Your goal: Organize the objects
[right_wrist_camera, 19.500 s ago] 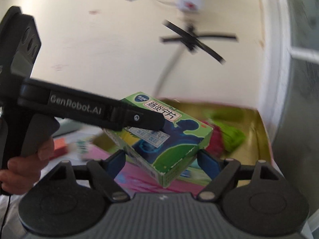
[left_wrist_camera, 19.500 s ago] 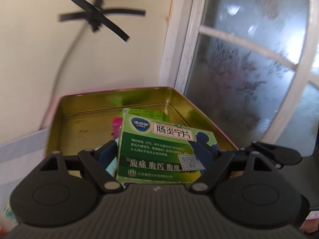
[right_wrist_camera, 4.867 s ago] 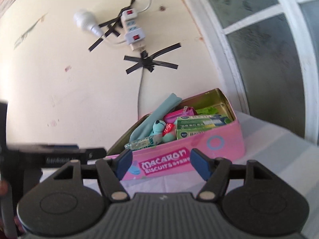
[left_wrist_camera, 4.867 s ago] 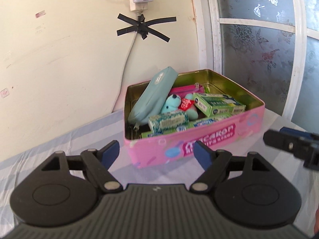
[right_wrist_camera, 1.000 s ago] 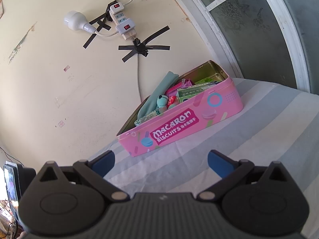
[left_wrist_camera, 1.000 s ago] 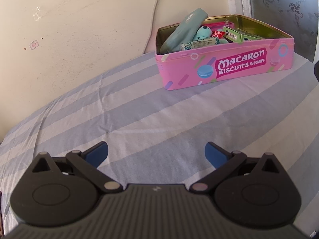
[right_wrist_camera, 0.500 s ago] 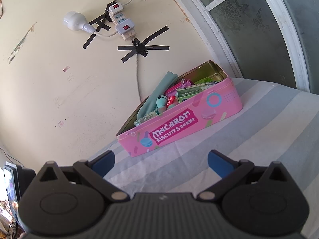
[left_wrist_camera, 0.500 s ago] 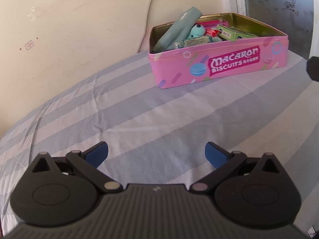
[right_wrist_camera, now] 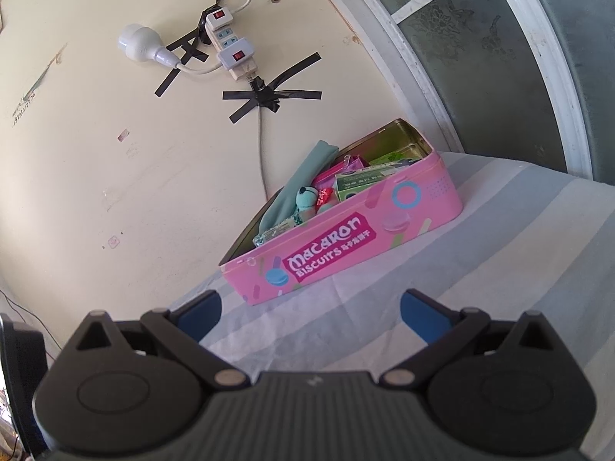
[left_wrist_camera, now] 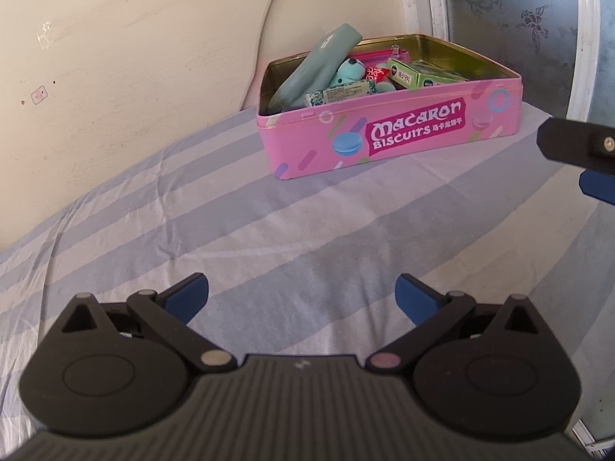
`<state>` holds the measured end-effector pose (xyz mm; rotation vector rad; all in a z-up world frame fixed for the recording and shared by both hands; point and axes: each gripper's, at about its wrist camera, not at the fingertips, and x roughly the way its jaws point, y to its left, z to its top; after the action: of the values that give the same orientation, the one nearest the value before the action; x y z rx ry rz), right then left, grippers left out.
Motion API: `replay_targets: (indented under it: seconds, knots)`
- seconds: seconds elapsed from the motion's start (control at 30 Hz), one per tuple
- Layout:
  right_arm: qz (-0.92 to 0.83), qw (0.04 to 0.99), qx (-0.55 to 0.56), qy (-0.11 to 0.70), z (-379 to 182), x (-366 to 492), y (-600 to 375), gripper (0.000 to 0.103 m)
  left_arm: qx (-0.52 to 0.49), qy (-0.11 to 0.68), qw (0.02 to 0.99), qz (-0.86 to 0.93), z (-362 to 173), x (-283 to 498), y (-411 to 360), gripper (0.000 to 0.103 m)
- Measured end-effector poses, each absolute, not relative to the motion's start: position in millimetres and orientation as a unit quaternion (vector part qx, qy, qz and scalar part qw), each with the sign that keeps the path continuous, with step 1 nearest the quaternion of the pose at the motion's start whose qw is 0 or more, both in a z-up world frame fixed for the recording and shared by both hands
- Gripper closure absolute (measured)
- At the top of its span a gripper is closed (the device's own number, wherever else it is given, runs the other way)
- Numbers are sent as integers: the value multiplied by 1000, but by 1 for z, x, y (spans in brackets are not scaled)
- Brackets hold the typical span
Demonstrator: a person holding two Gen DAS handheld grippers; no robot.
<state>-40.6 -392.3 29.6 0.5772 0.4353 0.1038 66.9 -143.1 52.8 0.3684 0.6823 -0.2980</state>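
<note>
Claws left (left_wrist_camera: 301,297), right (right_wrist_camera: 309,313) spread, empty; tin (left_wrist_camera: 388,134) near wall, well apart.

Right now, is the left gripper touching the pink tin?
Apart. In the left wrist view, striped cloth lies between the open left gripper and the pink tin.

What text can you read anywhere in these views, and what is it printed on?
"MACARON BISCUITS": on the front wall of the pink rectangular metal tin, also seen from the right wrist.
Small characters right of that: too small to read.
Print on the green cardboard boxes, the teal fabric pouch and the speckled candy wrapper: blurred, unreadable.
</note>
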Motion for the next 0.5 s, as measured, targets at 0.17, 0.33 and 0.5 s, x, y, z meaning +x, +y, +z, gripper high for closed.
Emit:
replay_targets:
  seconds: [0.17, 0.33, 0.5]
  knots:
    - [50, 934, 282, 214, 29, -41, -391, 0, 174, 333, 915, -145, 54, 66, -141, 0]
    - [50, 934, 282, 214, 29, -41, -391, 0, 171, 335, 915, -146, 54, 67, -141, 0]
    - [49, 934, 282, 214, 29, -41, -390, 0, 170, 335, 915, -145, 54, 67, -141, 0]
